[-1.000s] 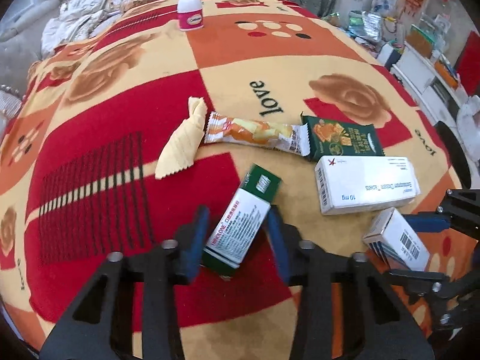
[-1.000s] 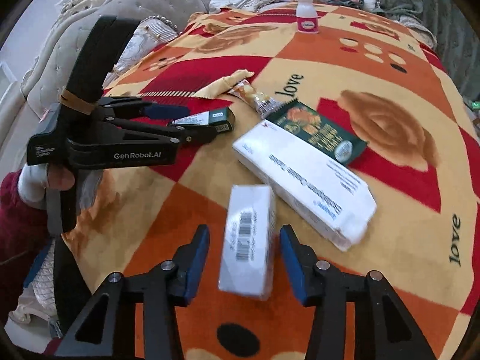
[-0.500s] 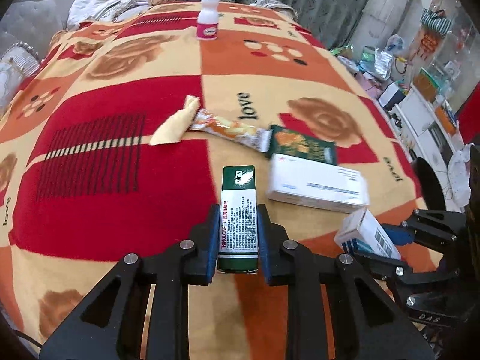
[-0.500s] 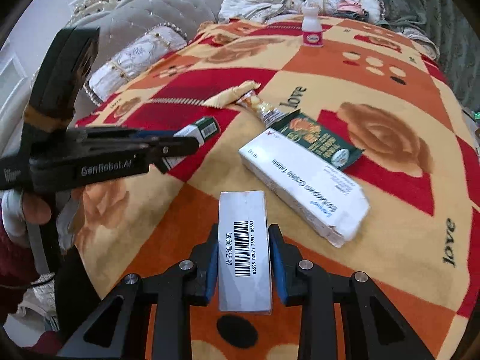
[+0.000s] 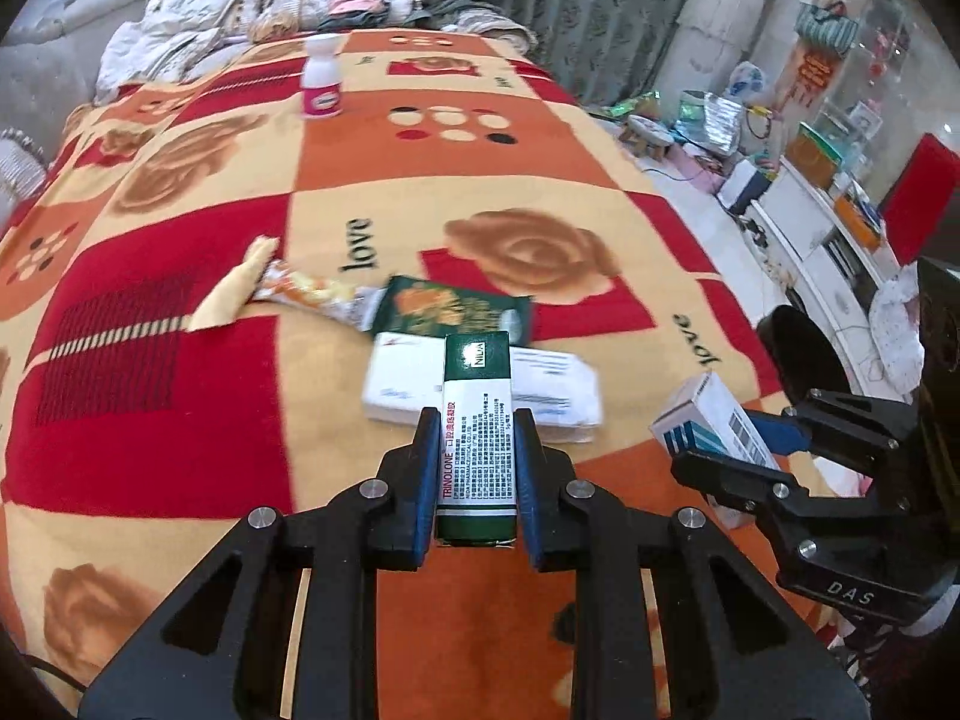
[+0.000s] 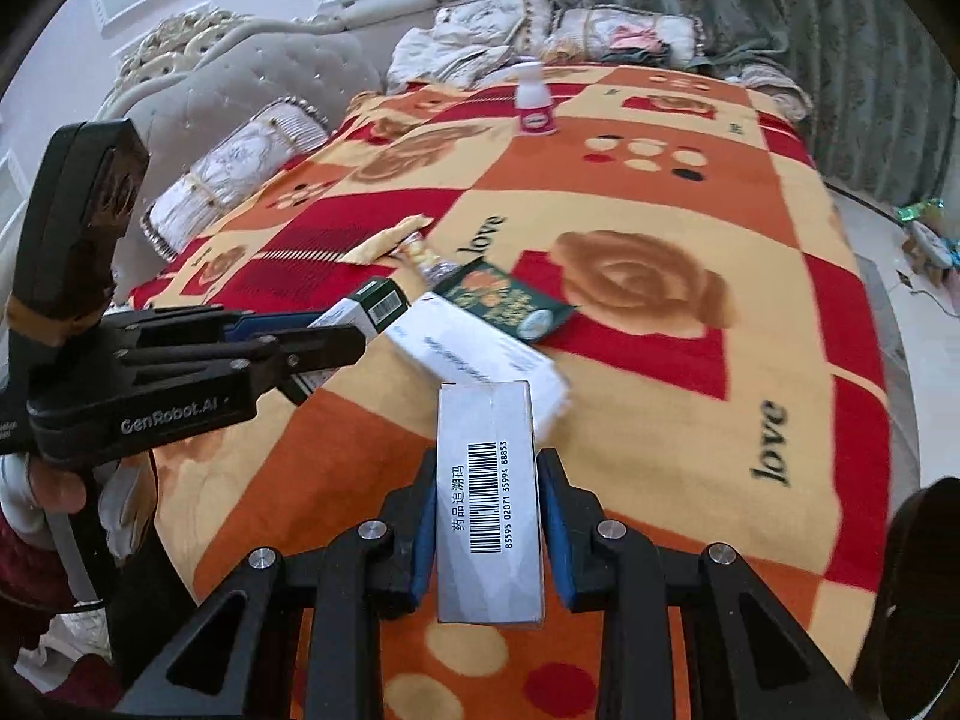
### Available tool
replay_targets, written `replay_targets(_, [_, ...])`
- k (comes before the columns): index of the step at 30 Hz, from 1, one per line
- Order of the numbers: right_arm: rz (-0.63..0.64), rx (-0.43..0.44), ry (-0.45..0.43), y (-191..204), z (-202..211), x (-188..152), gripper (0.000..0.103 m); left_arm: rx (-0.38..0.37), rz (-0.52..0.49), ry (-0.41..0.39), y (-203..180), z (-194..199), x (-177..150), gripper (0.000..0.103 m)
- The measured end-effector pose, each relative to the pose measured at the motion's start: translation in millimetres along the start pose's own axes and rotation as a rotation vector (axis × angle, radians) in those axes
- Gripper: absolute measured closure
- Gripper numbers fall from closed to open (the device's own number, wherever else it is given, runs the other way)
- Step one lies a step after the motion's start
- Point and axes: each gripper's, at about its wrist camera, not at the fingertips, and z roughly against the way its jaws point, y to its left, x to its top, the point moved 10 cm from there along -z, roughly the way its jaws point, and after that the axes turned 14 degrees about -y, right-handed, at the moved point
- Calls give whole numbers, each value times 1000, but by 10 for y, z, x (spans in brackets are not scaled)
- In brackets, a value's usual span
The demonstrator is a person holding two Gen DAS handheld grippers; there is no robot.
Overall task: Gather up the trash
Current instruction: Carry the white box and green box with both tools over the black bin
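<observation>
Both boxes have left the blanket since a second ago: back then my two pairs of jaws stood apart around them, and they have just been closing. Now my left gripper (image 5: 476,468) is clamped on the green-and-white carton (image 5: 477,420), blue pads pressed to its long sides, and my right gripper (image 6: 487,531) is clamped the same way on the white barcode box (image 6: 489,504). Each box sticks out forward, clear of the bedspread (image 5: 180,420). I judge the pick-up done for these two; carrying them to wherever the trash goes comes next, though no bin shows in either view.

Just beyond my jaws lies the long white box (image 5: 558,396), partly hidden behind the carton I hold. Past it sits the dark green packet (image 5: 456,309), with one end of the orange snack wrapper (image 5: 306,294) touching it, and the yellow wrapper (image 5: 234,294) at the far end of that row. Motion blur smears all of these, so their print is unreadable. Well apart, near the pillows, stands a small pink-labelled bottle (image 5: 321,84); whether it is empty I cannot tell.
</observation>
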Motion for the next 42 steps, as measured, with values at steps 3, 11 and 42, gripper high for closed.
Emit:
replay_targets(3, [-14,-18,-14,-116,75,6,74,-8,-21,-7,-157,-13,44,82])
replay_targets(11, [-61,-75,-47,-492,321,-20,74,-45,-78,-12,-605,-94,123,82])
replay_targets(42, [-247,-320,-98,-2076,1216,-408,74,-254,-230,62,-2363,-659,130,82])
